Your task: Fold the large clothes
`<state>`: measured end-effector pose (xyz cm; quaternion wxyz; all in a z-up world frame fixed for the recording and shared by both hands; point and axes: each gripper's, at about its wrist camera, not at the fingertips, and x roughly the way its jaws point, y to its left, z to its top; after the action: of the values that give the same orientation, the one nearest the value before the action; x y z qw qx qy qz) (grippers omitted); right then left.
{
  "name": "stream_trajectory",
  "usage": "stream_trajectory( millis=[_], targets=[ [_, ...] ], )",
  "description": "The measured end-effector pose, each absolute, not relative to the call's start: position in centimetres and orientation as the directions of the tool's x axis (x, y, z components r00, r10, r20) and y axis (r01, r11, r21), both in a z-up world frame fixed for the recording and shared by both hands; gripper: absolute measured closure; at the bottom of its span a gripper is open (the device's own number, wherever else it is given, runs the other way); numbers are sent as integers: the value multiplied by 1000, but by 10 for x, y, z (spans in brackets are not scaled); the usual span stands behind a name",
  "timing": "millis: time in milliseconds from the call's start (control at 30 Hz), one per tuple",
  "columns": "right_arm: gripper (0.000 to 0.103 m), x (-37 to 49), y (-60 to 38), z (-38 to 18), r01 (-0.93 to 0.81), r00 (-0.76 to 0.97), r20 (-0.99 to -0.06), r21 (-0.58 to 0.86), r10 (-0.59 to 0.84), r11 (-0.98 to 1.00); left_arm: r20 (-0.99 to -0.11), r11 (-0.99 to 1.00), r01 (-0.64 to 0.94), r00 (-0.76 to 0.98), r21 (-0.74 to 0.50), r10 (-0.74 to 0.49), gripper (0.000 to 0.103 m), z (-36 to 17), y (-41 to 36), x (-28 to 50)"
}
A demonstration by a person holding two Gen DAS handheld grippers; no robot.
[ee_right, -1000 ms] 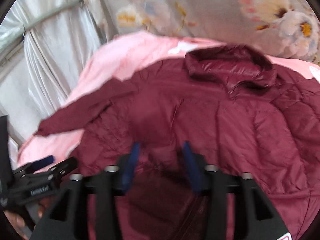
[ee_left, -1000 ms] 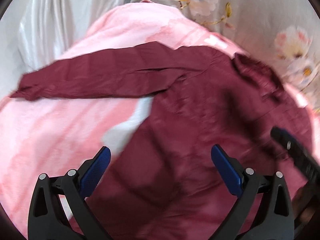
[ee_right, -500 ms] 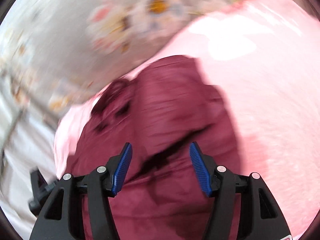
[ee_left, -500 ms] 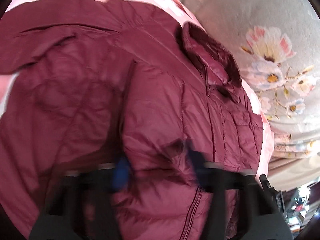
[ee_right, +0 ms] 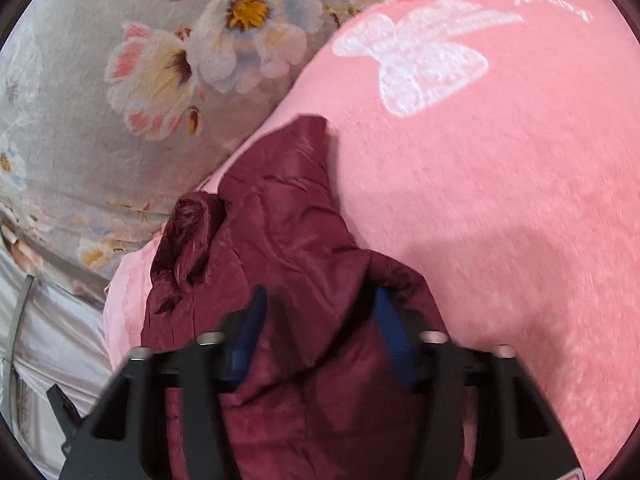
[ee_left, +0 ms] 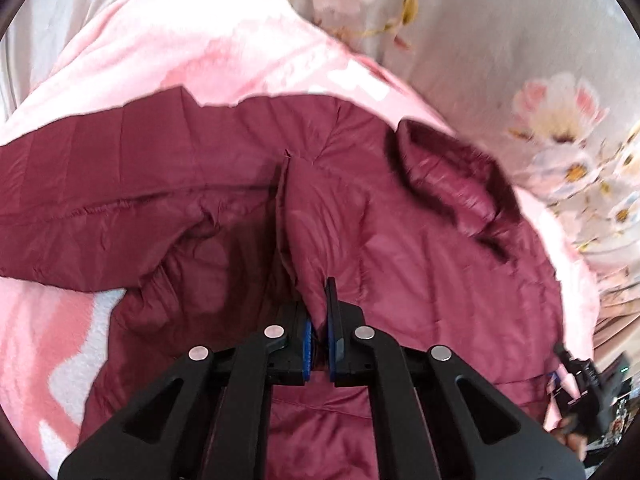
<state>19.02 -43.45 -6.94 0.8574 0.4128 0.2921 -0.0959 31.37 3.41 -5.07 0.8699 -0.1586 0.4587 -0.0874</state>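
Left gripper [ee_left: 318, 312], low in the frame, pinches a fold of the maroon jacket [ee_left: 420, 248] spread on the pink blanket [ee_left: 200, 52], while the right gripper [ee_right: 320, 320] stands spread over jacket fabric, its blurred blue pads hiding any contact, floral cloth [ee_right: 120, 100] at upper left.

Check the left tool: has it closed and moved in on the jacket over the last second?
Yes. The left tool, open above the pink blanket edge a second ago, now sits over the maroon jacket body, shut on a ridge of fabric.
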Motion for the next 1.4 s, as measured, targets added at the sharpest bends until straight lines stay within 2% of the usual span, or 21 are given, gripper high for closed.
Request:
stream_trajectory(
  millis=[67, 100, 167, 267, 433, 500, 567, 633, 700, 733, 900, 1100, 1200, 1300, 1400],
  targets=[
    [100, 178, -437, -51, 361, 867, -497, 671, 32, 647, -776, 930, 12, 547, -366, -313, 99, -60, 35, 313],
    [100, 173, -437, -46, 366, 870, -492, 655, 5, 661, -782, 931, 16, 537, -365, -316, 99, -66, 33, 314],
    [100, 176, -436, -51, 419, 834, -550, 589, -37, 691, -792, 939, 30, 529, -343, -306, 98, -76, 25, 316],
    [101, 192, -434, -84, 513, 719, -693, 481, -50, 711, -781, 960, 59, 569, -274, -257, 98, -84, 13, 312],
    [102, 198, -421, -79, 535, 669, -732, 357, -126, 766, -759, 980, 86, 621, -182, -195, 97, -85, 3, 306],
    [98, 195, -416, -73, 533, 652, -743, 311, -148, 787, -758, 980, 89, 622, -180, -196, 96, -83, 4, 305],
    [93, 185, -412, -66, 530, 650, -743, 291, -162, 796, -764, 982, 93, 618, -165, -186, 91, -78, 10, 302],
    [89, 166, -412, -57, 544, 647, -736, 265, -198, 796, -757, 985, 87, 631, -147, -169, 69, -67, 20, 292],
    [85, 153, -414, -42, 555, 657, -717, 250, -233, 794, -736, 982, 94, 652, -162, -184, 57, -54, 28, 285],
    [85, 151, -414, -35, 548, 670, -704, 256, -235, 796, -720, 981, 95, 668, -169, -189, 57, -44, 31, 283],
    [85, 178, -390, -7, 450, 718, -677, 275, -162, 849, -701, 969, 96, 674, -228, -232, 56, -15, 17, 294],
    [85, 217, -296, -26, 203, 710, -704, 244, 29, 948, -764, 954, 168, 571, -249, -300, 56, -49, -39, 299],
    [85, 230, -258, -43, 117, 682, -730, 170, 45, 978, -788, 962, 199, 555, -186, -267, 56, -68, -60, 292],
    [85, 238, -241, -62, 108, 645, -764, 98, 5, 989, -774, 968, 204, 586, -147, -241, 56, -78, -62, 287],
    [88, 240, -247, -74, 122, 643, -766, 135, 25, 983, -760, 966, 207, 599, -158, -253, 54, -82, -59, 285]
  ],
)
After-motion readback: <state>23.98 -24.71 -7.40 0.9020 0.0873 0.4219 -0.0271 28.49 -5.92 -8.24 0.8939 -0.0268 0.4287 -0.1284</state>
